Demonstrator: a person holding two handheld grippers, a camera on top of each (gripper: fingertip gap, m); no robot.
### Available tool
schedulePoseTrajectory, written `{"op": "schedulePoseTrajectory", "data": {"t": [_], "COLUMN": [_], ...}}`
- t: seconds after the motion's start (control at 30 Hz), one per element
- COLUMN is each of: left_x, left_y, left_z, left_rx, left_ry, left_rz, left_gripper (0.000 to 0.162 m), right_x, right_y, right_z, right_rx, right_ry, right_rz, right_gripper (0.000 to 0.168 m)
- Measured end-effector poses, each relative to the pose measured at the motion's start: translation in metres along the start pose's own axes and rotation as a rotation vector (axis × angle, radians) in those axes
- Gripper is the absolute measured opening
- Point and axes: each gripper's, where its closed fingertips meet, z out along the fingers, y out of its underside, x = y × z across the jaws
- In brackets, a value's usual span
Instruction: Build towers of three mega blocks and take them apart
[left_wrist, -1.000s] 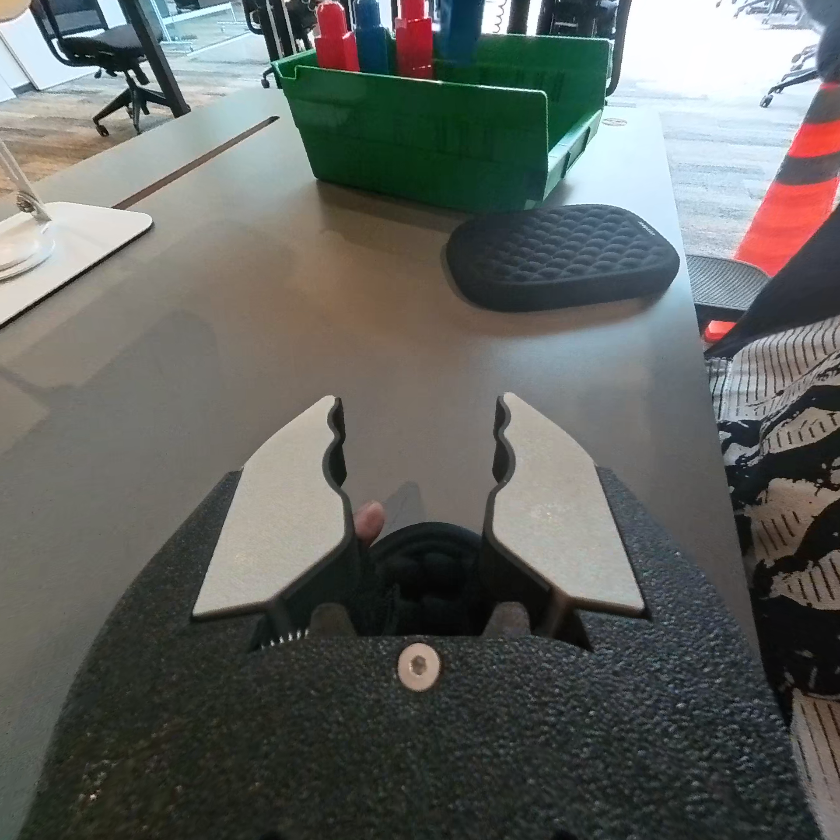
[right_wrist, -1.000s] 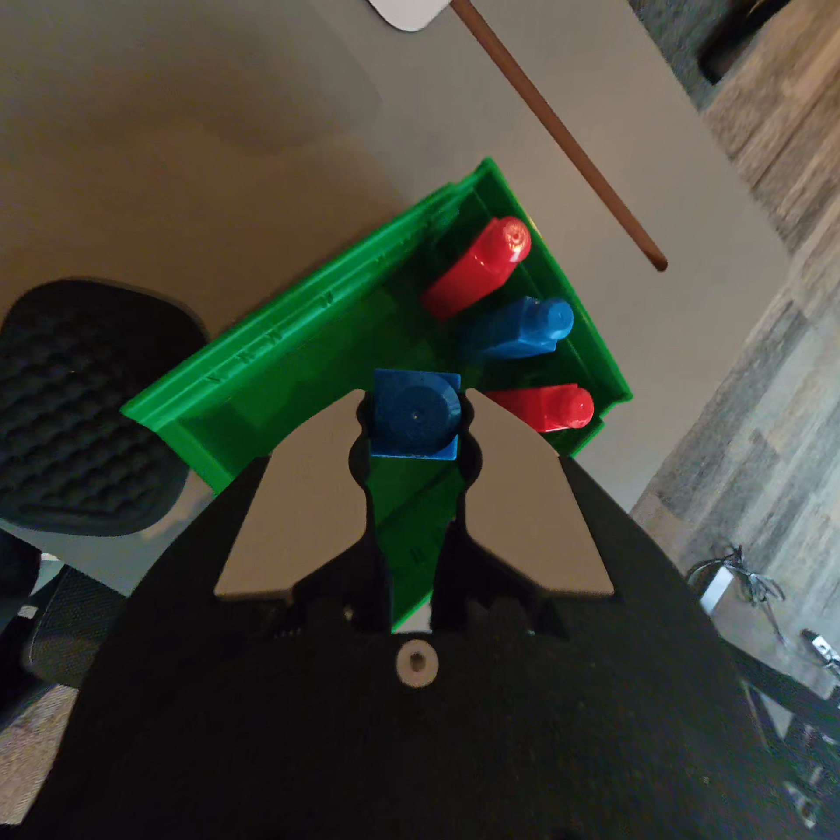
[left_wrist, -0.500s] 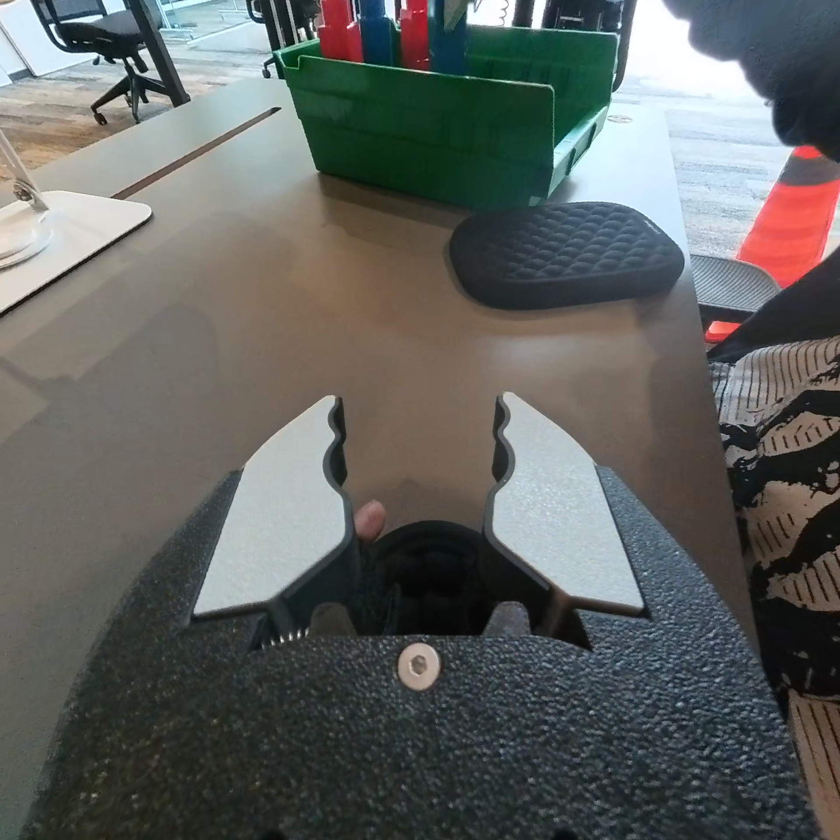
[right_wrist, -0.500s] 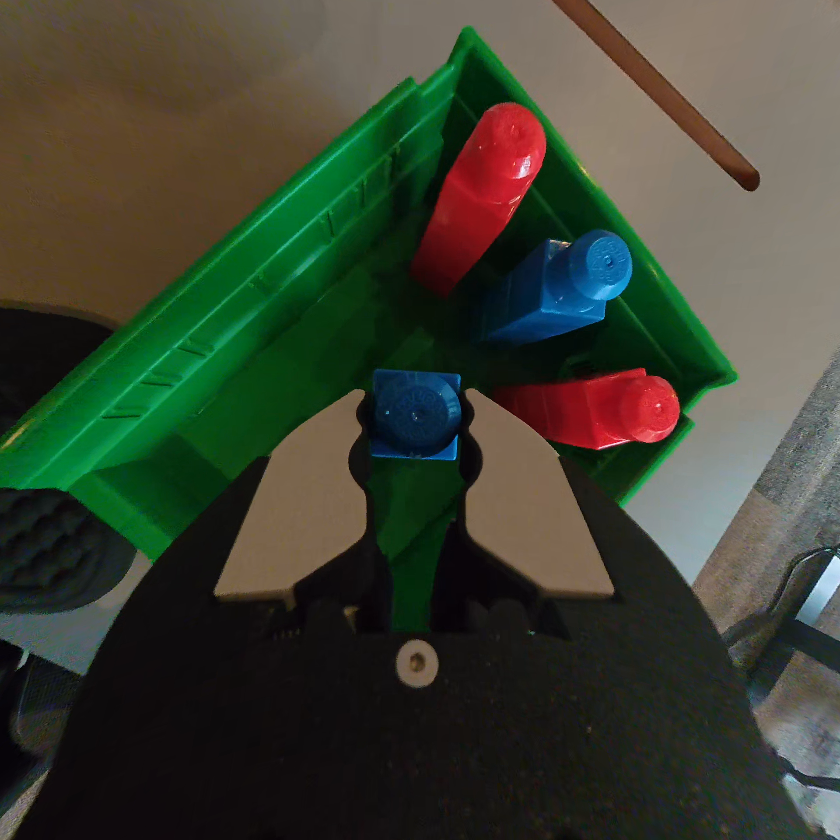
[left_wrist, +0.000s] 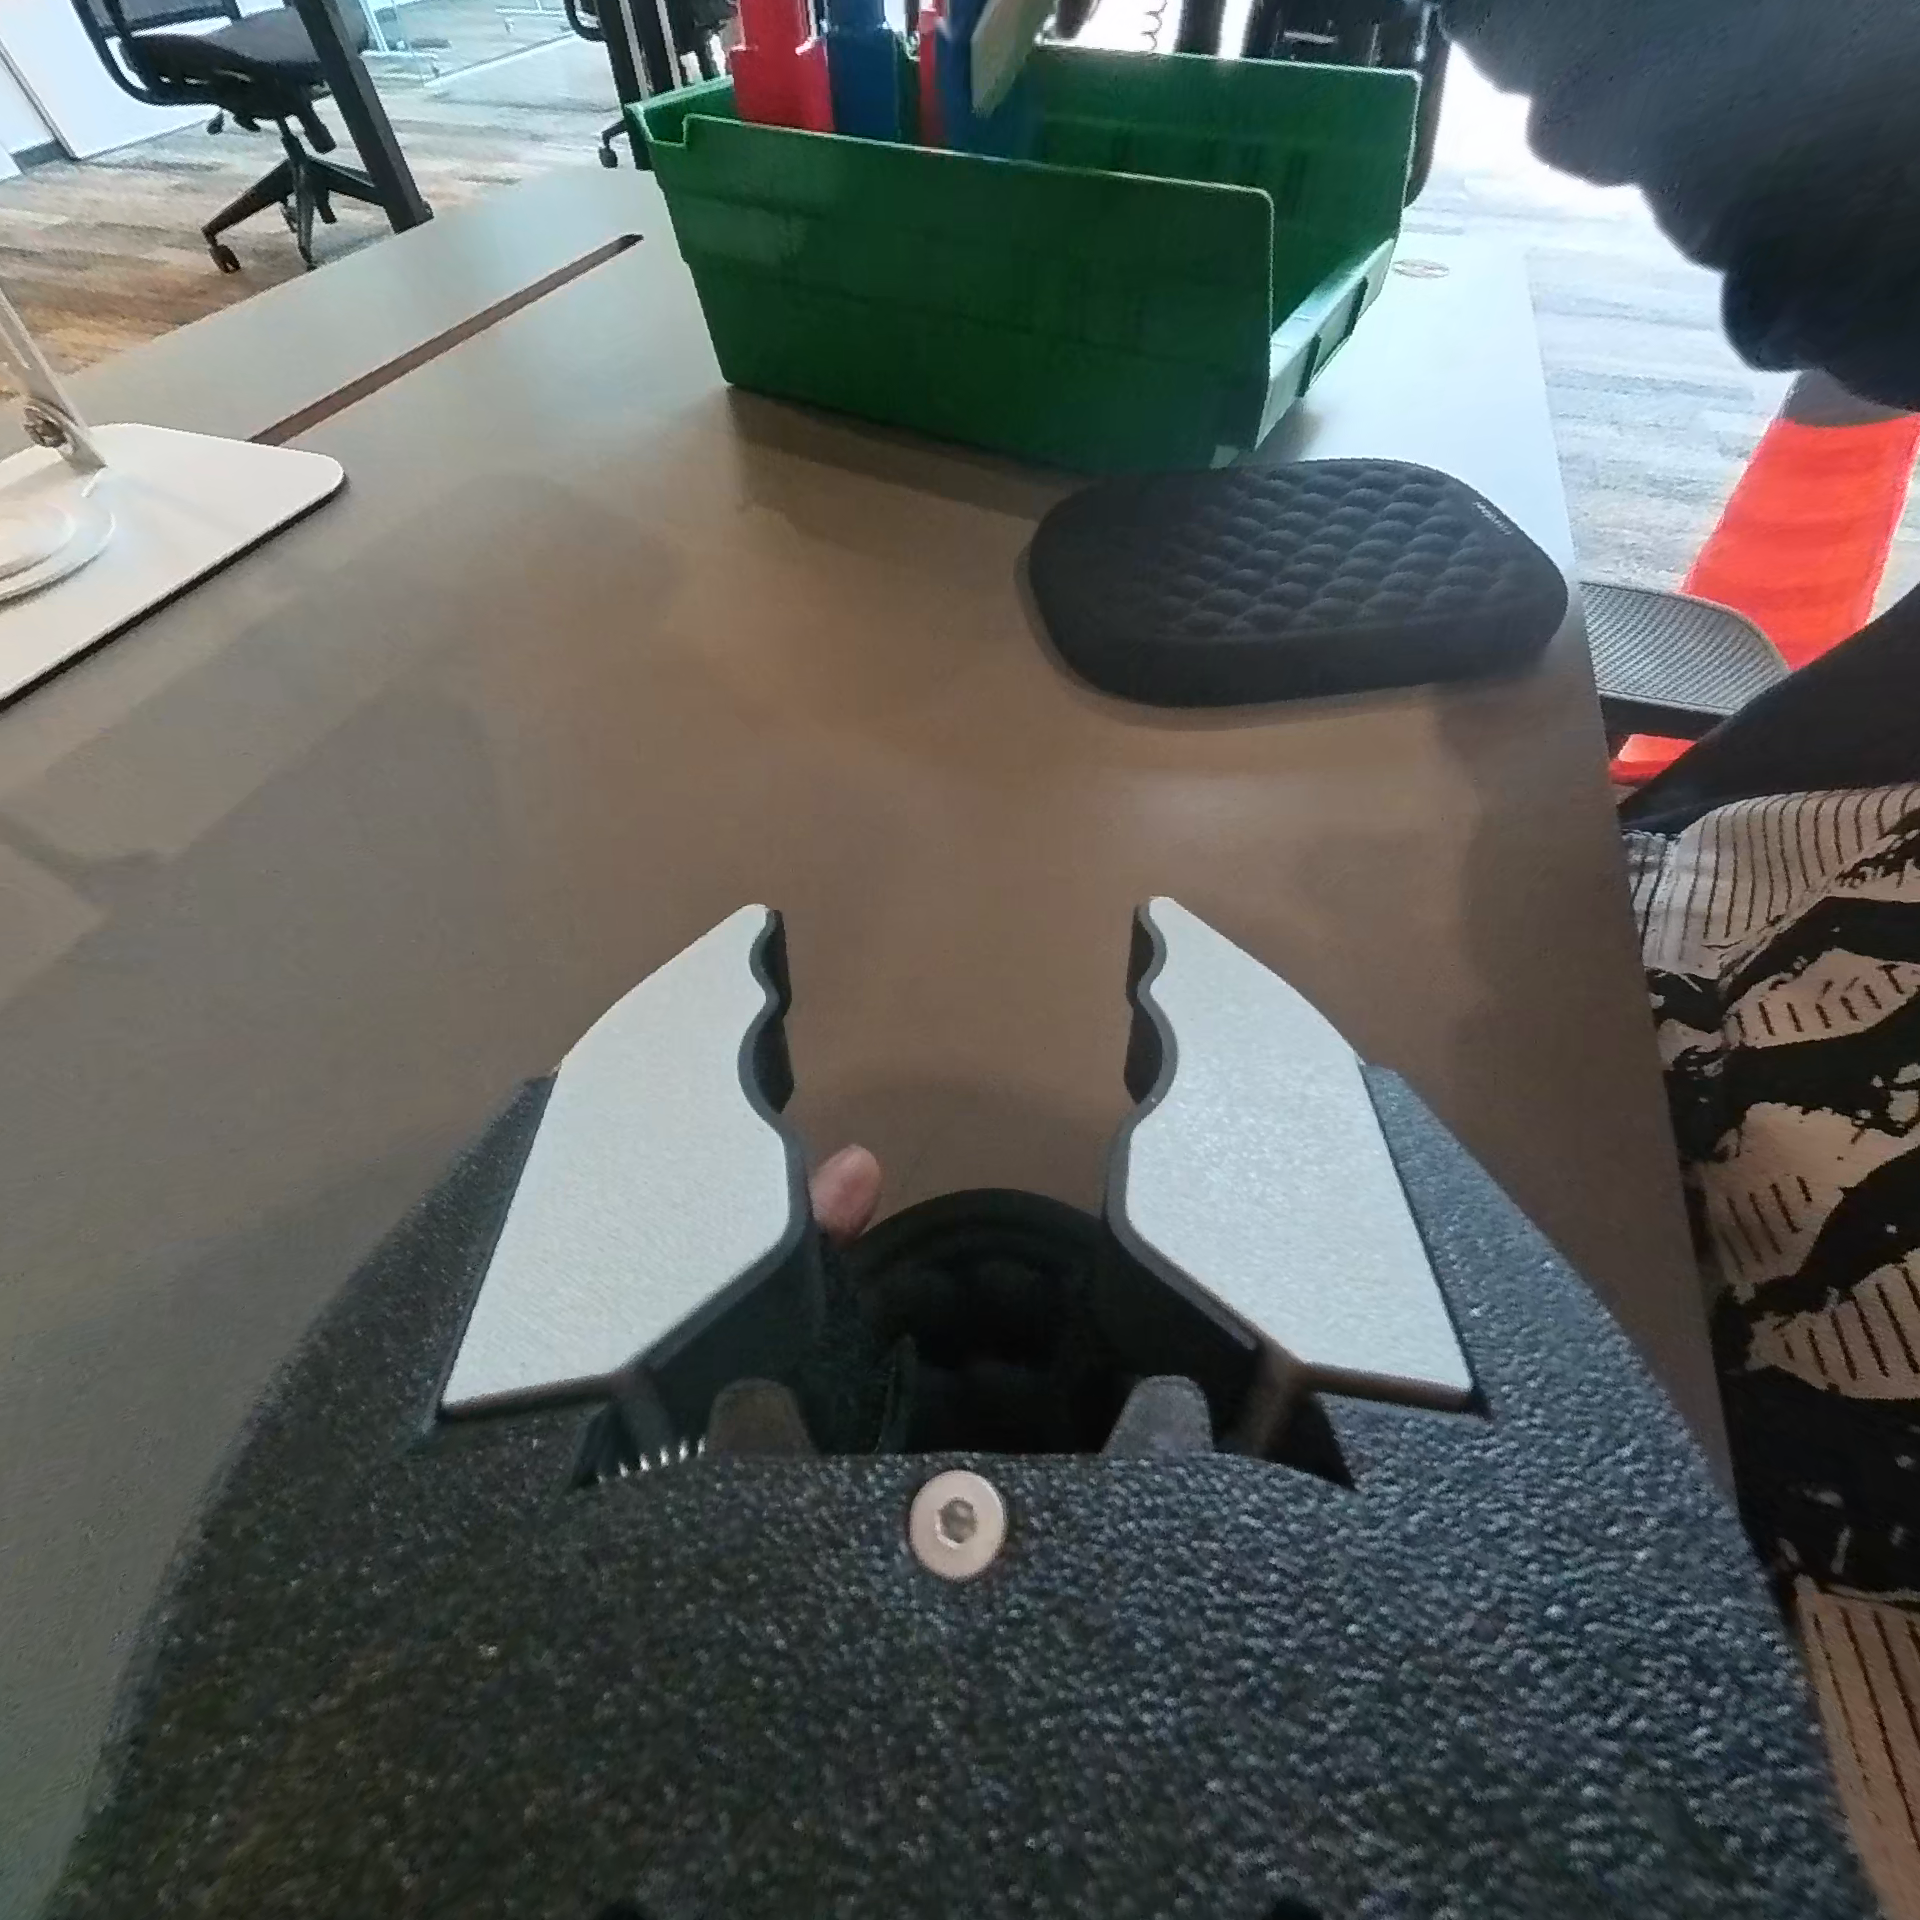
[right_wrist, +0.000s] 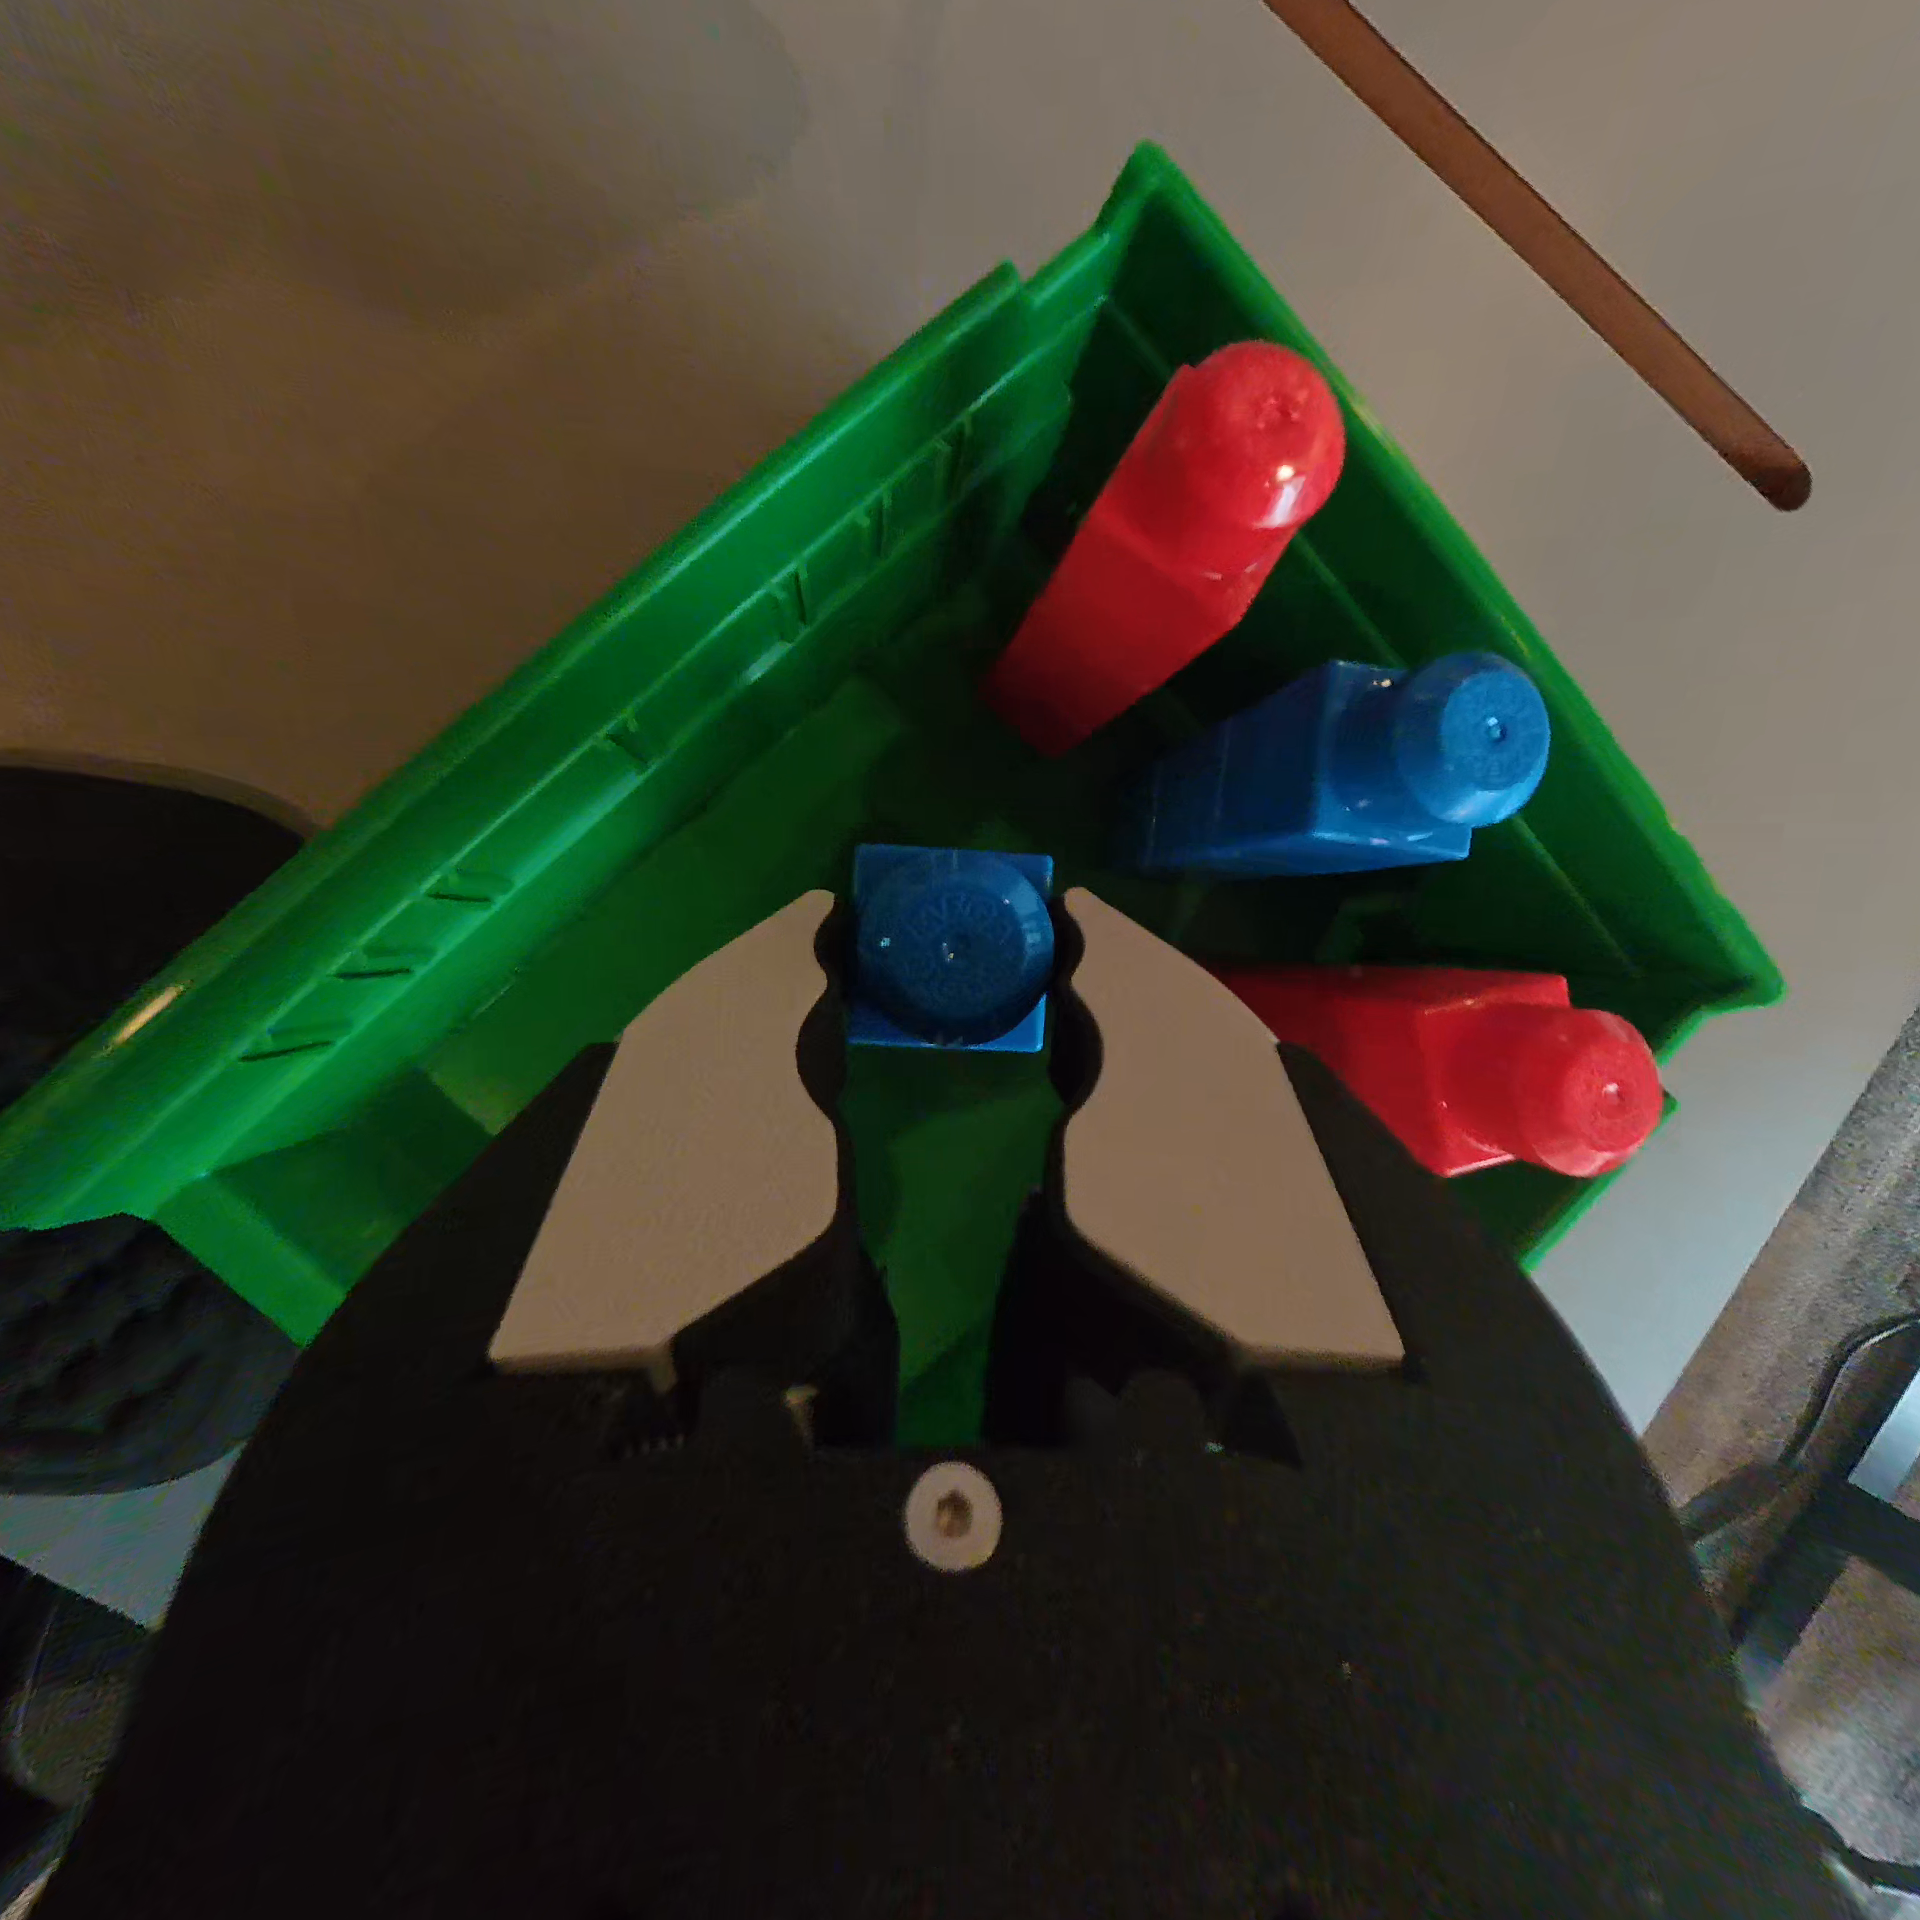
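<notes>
My right gripper (right_wrist: 948, 940) points straight down into the green bin (right_wrist: 582, 790) and is shut on a blue block tower (right_wrist: 951, 961), seen end-on. Three other towers stand in the bin: a red one (right_wrist: 1174, 551) at the back, a blue one (right_wrist: 1340, 779) in the middle and a red one (right_wrist: 1475, 1070) nearest the corner. My left gripper (left_wrist: 956, 966) is open and empty, low over the brown table (left_wrist: 520, 727), well short of the bin (left_wrist: 987, 301). In the left wrist view the towers (left_wrist: 821, 62) rise above the bin's rim.
A black textured pad (left_wrist: 1299, 577) lies in front of the bin at the right. A white stand base (left_wrist: 156, 520) sits at the left. The table's right edge runs beside a person's patterned clothing (left_wrist: 1787, 1143) and an orange cone (left_wrist: 1808, 520). Office chairs (left_wrist: 239, 114) stand behind. The tips of one gripper are about 40 cm away from the tips of the other.
My right gripper has come down closer into the bin with the blue tower; the bin and other towers look larger. My left gripper has stayed open, drifting slightly.
</notes>
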Motion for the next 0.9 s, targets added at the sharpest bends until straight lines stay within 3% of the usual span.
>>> {"op": "schedulePoseTrajectory", "data": {"t": [0.9], "left_x": [-0.001], "left_y": [-0.001], "left_z": [0.0], "left_rx": [0.006], "left_ry": [0.003], "left_rz": [-0.008], "left_gripper": [0.062], "right_x": [-0.013], "right_y": [-0.021], "right_z": [0.018], "right_rx": [0.021], "right_ry": [-0.029], "right_rz": [-0.026], "right_gripper": [0.036]}}
